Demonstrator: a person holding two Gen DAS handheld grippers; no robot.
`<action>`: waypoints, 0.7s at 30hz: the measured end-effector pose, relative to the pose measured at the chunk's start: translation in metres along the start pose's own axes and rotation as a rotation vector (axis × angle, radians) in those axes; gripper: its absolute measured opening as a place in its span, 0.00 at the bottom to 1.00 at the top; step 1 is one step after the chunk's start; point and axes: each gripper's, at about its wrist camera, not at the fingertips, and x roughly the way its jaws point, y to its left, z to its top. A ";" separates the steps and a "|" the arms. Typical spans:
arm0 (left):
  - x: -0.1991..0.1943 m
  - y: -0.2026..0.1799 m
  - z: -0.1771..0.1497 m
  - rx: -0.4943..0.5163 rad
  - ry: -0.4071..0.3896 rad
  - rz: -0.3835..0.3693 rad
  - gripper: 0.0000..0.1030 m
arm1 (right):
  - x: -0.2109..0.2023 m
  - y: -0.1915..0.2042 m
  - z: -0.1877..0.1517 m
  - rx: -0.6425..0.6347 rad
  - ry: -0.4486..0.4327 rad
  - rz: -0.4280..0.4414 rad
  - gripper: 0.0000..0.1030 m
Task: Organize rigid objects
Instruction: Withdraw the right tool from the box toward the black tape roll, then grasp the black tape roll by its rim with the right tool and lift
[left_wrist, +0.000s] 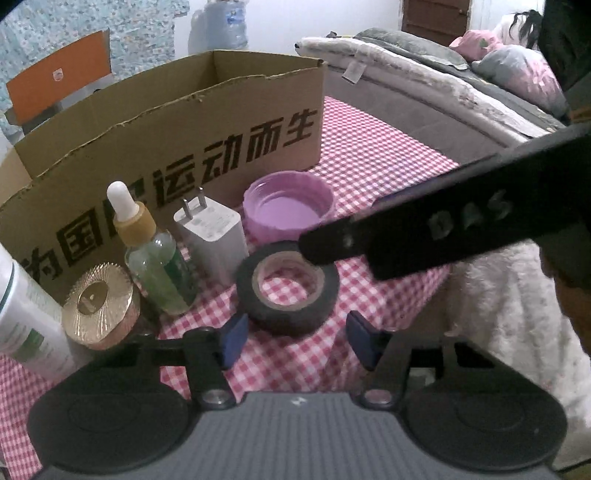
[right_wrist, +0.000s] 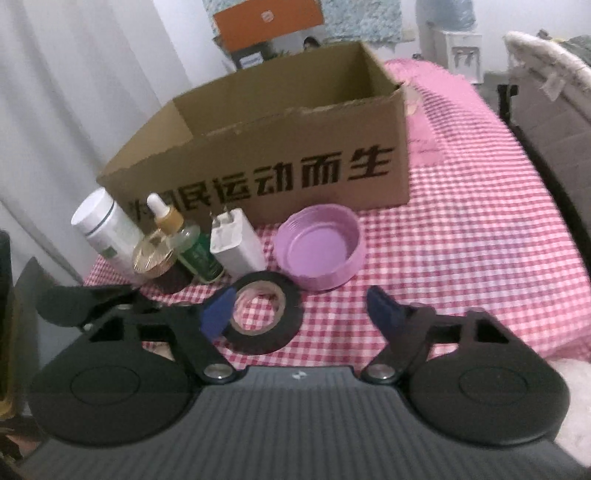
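Observation:
A row of objects stands on the checked cloth before an open cardboard box (left_wrist: 177, 122) (right_wrist: 280, 144): a white bottle (left_wrist: 26, 325) (right_wrist: 103, 229), a gold ribbed cap (left_wrist: 98, 306) (right_wrist: 153, 254), a dropper bottle (left_wrist: 155, 254) (right_wrist: 192, 247), a white charger (left_wrist: 214, 240) (right_wrist: 236, 243), a purple lid (left_wrist: 290, 206) (right_wrist: 319, 251) and a black tape roll (left_wrist: 288, 288) (right_wrist: 264, 314). My left gripper (left_wrist: 293, 341) is open just short of the tape roll. My right gripper (right_wrist: 299, 314) is open, its left finger over the roll's left edge. Its body (left_wrist: 443, 229) crosses the left wrist view above the roll.
A bed with grey and pink bedding (left_wrist: 461, 81) lies to the right of the table. A white fluffy cloth (left_wrist: 498, 314) hangs at the table's right edge. An orange box (right_wrist: 266, 18) and a water bottle (left_wrist: 225, 22) stand behind. A white curtain (right_wrist: 74, 92) hangs at left.

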 end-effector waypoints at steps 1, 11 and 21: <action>0.002 0.002 0.000 -0.004 -0.005 0.002 0.57 | 0.006 0.001 0.000 -0.001 0.015 0.002 0.54; -0.001 0.003 0.000 -0.013 -0.009 -0.005 0.54 | 0.017 0.013 -0.002 -0.028 0.098 0.029 0.25; -0.014 0.001 -0.013 0.009 -0.012 0.021 0.64 | 0.013 0.022 -0.006 -0.057 0.112 0.050 0.25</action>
